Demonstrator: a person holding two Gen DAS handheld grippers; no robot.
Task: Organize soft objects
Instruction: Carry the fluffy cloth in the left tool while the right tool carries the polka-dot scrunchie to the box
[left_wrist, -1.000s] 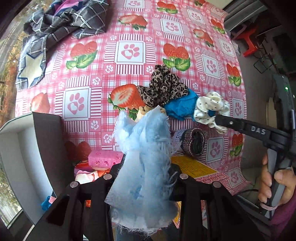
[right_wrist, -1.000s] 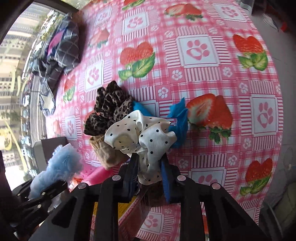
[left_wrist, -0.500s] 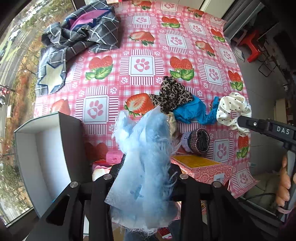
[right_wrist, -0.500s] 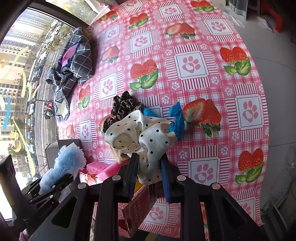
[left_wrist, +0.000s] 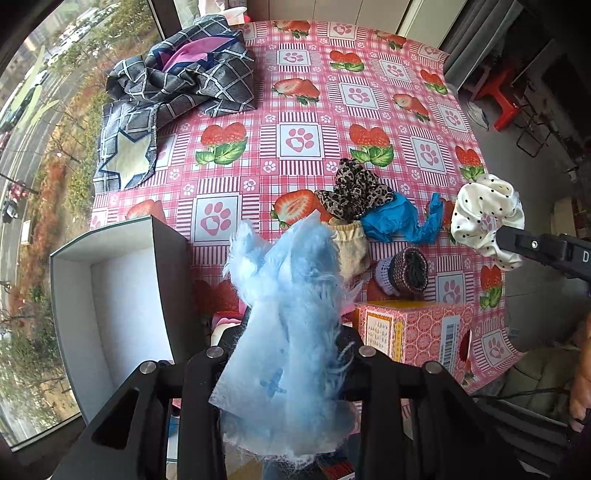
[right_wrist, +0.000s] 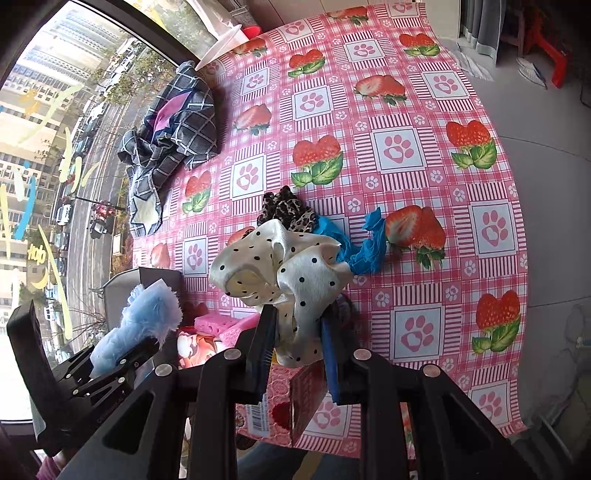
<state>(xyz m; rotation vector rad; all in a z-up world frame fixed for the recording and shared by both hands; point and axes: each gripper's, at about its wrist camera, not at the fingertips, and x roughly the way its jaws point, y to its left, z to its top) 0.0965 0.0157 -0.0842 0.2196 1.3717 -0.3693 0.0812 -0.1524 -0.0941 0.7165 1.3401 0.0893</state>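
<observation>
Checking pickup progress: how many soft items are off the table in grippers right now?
2: fuzzy blue cloth in the left gripper, polka-dot scrunchie in the right gripper.

Both grippers are matte black plastic; the left gripper (left_wrist: 291, 343) has angular, ribbed finger arms set with round silver screw heads; the right gripper (right_wrist: 299, 332) is built alike, with blue pads lining the inner faces of its fingers (right_wrist: 330, 354); in the left wrist view its black side carries a small screw and part of a white letter.
</observation>
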